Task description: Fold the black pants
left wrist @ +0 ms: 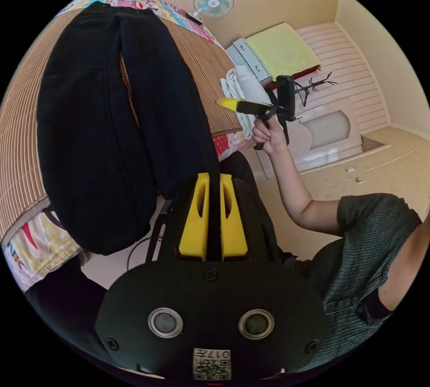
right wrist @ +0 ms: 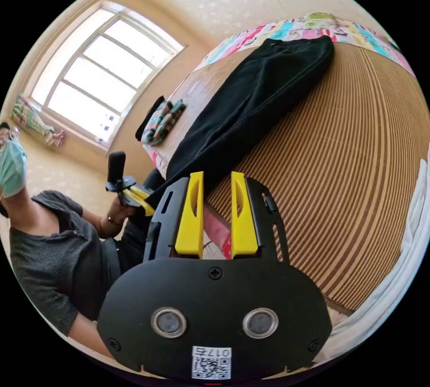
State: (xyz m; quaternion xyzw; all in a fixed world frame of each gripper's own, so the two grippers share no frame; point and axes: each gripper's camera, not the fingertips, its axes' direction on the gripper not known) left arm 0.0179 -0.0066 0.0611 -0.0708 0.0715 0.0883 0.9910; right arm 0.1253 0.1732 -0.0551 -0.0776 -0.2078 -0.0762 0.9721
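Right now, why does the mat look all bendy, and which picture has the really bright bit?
Left gripper view: the fisheye lens bows the striped mat and the black pants into curves. Right gripper view: the mat's stripes arc too, and the window is washed out white with daylight.

A striped mat (right wrist: 349, 172) covers the bed; a fan (left wrist: 213, 2) hangs on the wall.
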